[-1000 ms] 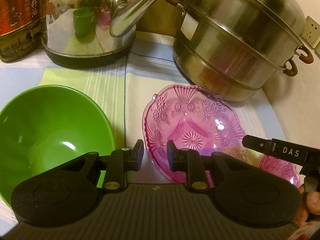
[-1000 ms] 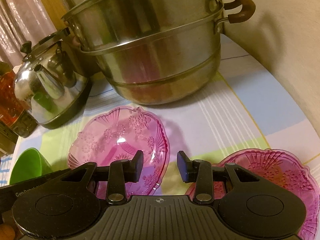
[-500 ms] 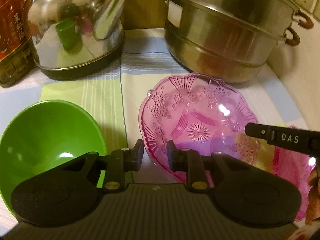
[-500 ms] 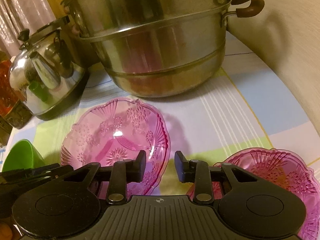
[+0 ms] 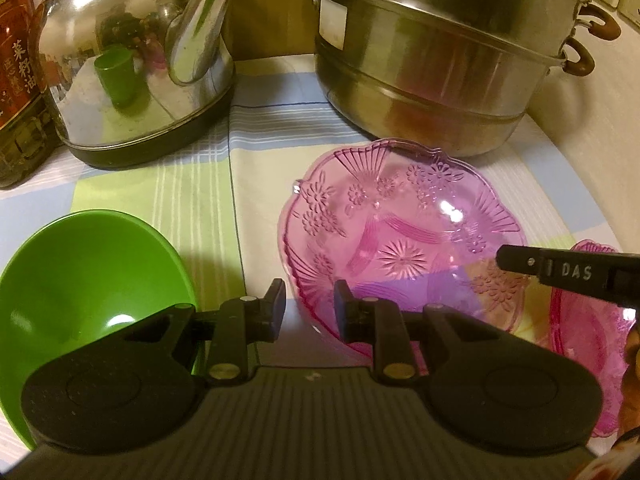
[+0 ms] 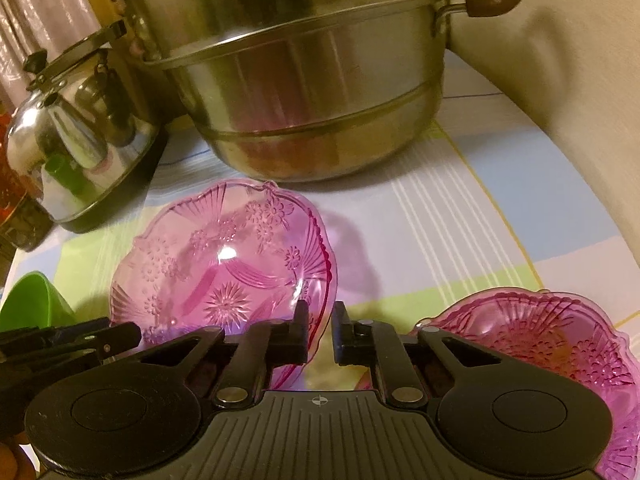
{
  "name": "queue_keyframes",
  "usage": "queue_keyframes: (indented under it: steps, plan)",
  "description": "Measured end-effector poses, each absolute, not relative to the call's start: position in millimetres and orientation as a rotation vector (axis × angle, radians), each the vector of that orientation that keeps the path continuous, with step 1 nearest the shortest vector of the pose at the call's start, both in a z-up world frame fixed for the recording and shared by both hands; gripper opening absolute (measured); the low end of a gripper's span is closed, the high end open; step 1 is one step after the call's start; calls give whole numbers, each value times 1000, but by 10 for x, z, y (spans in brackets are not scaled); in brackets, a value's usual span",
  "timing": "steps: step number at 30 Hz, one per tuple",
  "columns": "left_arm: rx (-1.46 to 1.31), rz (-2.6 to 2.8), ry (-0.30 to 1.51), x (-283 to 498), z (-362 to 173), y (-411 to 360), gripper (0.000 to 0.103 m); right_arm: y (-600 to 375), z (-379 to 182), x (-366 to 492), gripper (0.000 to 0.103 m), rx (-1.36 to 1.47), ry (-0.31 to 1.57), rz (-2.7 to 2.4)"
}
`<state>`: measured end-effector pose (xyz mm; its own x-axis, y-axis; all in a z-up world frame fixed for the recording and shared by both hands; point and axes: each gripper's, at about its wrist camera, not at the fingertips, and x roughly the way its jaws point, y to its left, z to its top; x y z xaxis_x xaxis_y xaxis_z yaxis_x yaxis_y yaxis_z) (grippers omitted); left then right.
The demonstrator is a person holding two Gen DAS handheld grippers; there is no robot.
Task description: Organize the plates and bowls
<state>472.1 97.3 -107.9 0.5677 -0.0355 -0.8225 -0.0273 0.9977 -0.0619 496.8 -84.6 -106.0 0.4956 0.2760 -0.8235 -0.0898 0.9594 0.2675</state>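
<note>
The green bowl (image 5: 80, 288) sits at the counter's (image 5: 200, 184) left edge. My left gripper (image 5: 308, 308) is narrow, with the left rim of the pink plate (image 5: 400, 220) in its gap. My right gripper (image 6: 320, 332) pinches that plate's right rim at mid-counter. A second pink plate (image 6: 540, 340) lies by the right edge

right gripper (image 6: 320, 330) pinches the near rim of a tilted pink dish (image 6: 224, 268); another pink dish (image 6: 560, 344) lies right.

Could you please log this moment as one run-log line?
left gripper: straddles first pink dish rim, grip unclear | right gripper: shut on first pink dish | second pink dish, green bowl: not held
</note>
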Motion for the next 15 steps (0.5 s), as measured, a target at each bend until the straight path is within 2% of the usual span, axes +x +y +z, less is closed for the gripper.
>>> queue_keyframes:
  steps: [15]
  plan:
    - [-25, -12, 958, 4745, -1110, 876, 22, -907, -1054, 4982, 10, 231, 1042, 214]
